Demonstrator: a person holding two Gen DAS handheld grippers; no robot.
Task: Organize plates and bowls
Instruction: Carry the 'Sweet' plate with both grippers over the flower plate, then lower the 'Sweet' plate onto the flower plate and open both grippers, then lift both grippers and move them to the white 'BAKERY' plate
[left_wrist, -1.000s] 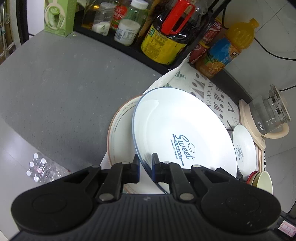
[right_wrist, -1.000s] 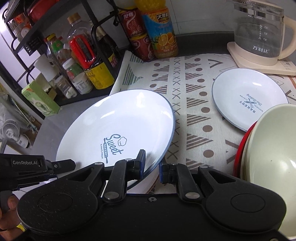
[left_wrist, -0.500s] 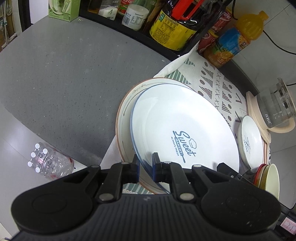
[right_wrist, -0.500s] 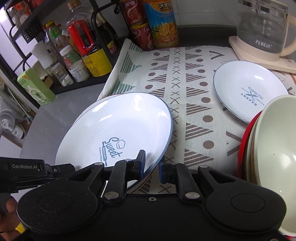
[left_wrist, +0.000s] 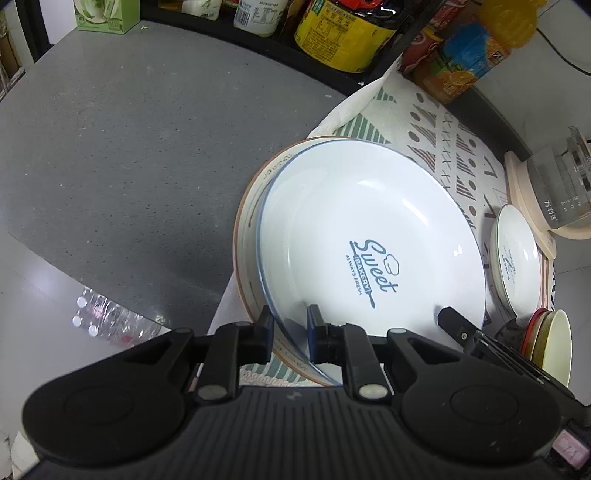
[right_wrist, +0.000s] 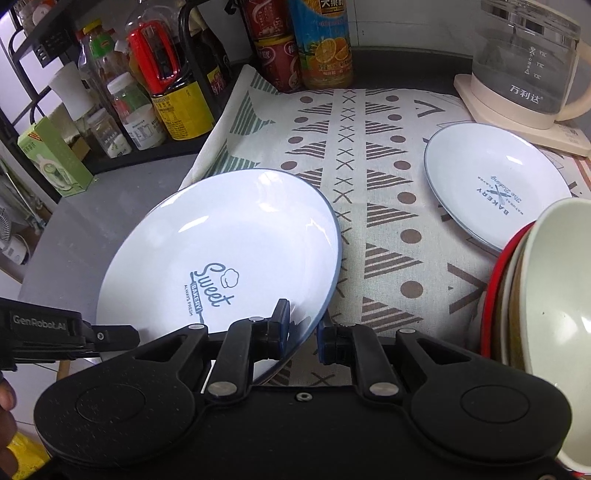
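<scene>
A white blue-rimmed "Sweet Bakery" plate (left_wrist: 369, 236) (right_wrist: 221, 251) lies on a larger brown-rimmed plate (left_wrist: 245, 236) on the cloth's left end. My left gripper (left_wrist: 290, 332) straddles its near rim, jaws slightly apart, seemingly not clamped. My right gripper (right_wrist: 303, 332) straddles its other rim with a gap at the right finger. A smaller white bakery plate (right_wrist: 495, 188) (left_wrist: 517, 266) lies to the right. Stacked bowls, cream inside red (right_wrist: 554, 295) (left_wrist: 550, 343), stand at far right.
A patterned cloth (right_wrist: 369, 155) covers the grey counter (left_wrist: 110, 166). A black rack with bottles and jars (right_wrist: 159, 85) stands behind. Juice bottle and cans (right_wrist: 314, 40) are at the back. A glass kettle (right_wrist: 528, 62) sits on its base back right.
The Sweet Bakery plate has come down from a tilted, lifted pose onto the brown-rimmed plate. Both grippers' jaws have widened slightly around its rim.
</scene>
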